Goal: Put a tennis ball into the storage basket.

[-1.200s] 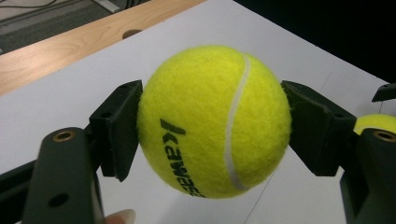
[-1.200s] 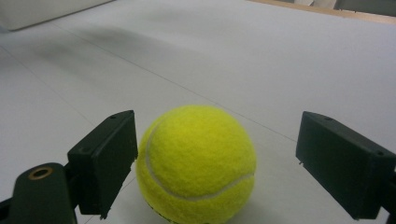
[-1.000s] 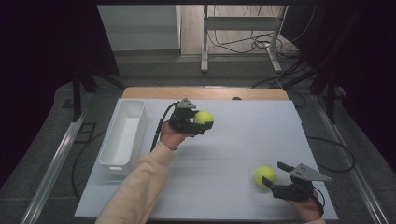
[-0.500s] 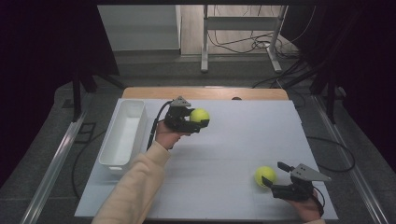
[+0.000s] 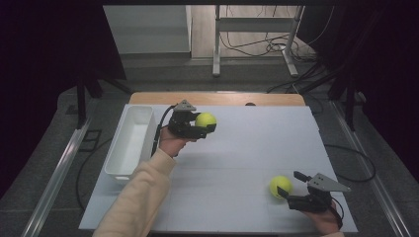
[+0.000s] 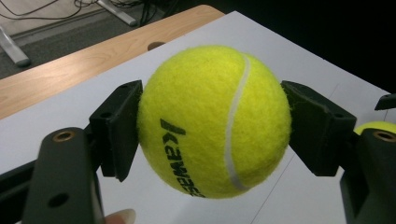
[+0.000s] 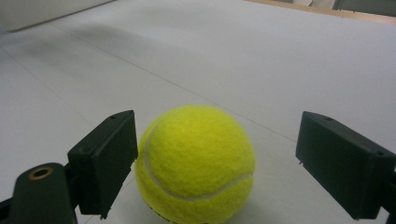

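the left gripper point(image 5: 205, 124) is up near the far edge of the white tabletop point(image 5: 247, 148), a little left of the middle, with its jaws clamped on a yellow tennis ball point(image 5: 205, 120). in the left gripper view that held ball point(image 6: 215, 121) sits squarely between the two black pads, one pressed against each side, and clear of the surface below it. its white seam curves down the right half and dark lettering runs across the lower left. a fingertip point(image 6: 119, 217) shows at the bottom edge of that view. the person's left arm, in a pale peach sleeve point(image 5: 136, 197), comes up from the near edge to this gripper.

a white rectangular bin point(image 5: 129, 143) lies along the left edge of the tabletop, just beside the left hand.

the right gripper point(image 5: 289, 185) is near the near right corner of the tabletop, its jaws spread wide. a second tennis ball point(image 5: 280, 186) rests on the surface there. in the right gripper view this ball point(image 7: 196, 163) lies between the pads but off to one side: it is right against the left pad, perhaps touching it, while a clear gap separates it from the right pad. the two balls are well apart, one toward the far edge and one toward the near right corner.

beyond the far edge a strip of bare wood point(image 5: 217, 98) shows.
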Tool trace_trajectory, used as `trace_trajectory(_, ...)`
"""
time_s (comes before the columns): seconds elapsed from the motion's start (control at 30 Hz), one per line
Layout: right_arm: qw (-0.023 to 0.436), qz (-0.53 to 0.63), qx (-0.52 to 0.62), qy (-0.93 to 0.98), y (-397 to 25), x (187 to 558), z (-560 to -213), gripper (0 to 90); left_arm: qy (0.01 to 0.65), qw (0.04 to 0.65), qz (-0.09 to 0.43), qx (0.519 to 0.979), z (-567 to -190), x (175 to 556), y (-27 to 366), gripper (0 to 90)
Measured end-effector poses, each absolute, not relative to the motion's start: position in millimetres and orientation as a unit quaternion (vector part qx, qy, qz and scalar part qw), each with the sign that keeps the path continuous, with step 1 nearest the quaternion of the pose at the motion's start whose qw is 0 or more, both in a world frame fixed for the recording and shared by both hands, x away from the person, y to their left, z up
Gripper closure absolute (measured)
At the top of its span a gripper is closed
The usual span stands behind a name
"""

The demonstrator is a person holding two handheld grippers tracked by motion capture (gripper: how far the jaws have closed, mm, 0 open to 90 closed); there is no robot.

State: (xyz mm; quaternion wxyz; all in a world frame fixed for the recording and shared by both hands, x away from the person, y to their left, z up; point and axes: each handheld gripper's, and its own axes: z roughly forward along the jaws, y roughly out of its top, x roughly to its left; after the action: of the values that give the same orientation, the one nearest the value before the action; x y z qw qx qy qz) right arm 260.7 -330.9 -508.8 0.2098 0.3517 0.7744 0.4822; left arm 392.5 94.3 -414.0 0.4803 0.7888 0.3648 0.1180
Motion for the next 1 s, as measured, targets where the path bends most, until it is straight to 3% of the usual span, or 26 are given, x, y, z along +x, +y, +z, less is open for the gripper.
trace_trajectory(1.0, 0.211, 0.482, 0.353, 0.774, -331.2, 260.7, -508.5, 13.5, 0.385, 0.476, 0.143, 0.778, -403.0, 390.4, 123.4, 26.2)
